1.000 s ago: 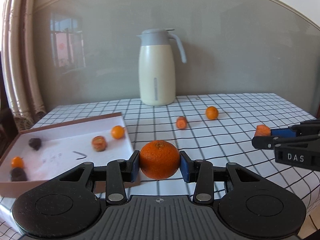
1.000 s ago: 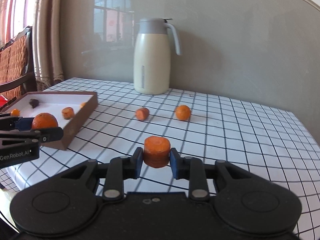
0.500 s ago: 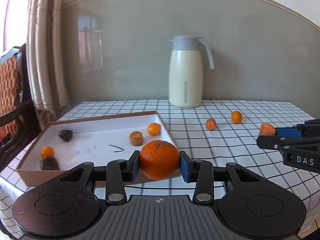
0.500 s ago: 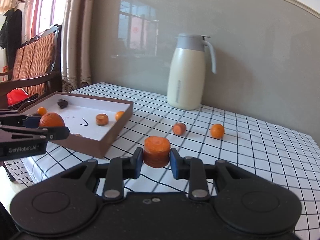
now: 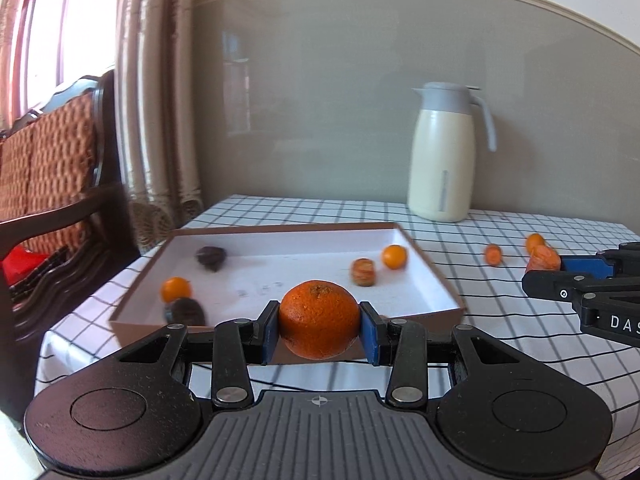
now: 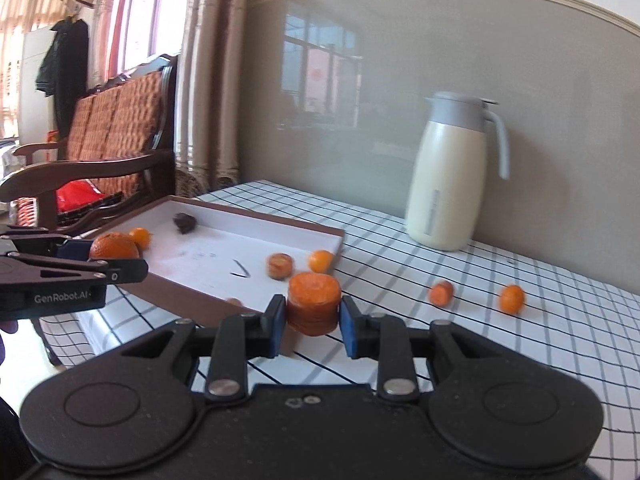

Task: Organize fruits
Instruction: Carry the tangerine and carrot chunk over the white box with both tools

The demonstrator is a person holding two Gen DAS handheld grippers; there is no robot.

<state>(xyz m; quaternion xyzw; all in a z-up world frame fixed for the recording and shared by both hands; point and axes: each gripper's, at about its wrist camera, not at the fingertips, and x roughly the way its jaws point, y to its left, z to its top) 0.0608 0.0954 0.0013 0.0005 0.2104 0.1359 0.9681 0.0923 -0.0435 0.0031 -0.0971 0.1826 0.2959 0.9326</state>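
Left gripper point(image 5: 319, 332): we see blue pads clamped on a round dimpled orange mandarin point(image 5: 319, 319), lower centre of the left wrist view, in front of the near wall of the shallow brown-rimmed white cardboard tray point(image 5: 436, 280). Right gripper point(image 6: 313, 326): pads pinch a stubby orange carrot chunk point(image 6: 314, 303), lower centre of the right wrist view, just right of the tray's near corner. In the tray we count two small oranges, one carrot piece and two dark lumps, blurred. On the black-grid white tablecloth point(image 6: 520, 344), right of centre, lie another carrot piece point(image 6: 441, 293) and a small orange point(image 6: 511, 298), near each other. A cream thermos jug with a grey lid point(image 6: 454, 176) stands upright behind them, at the wall.
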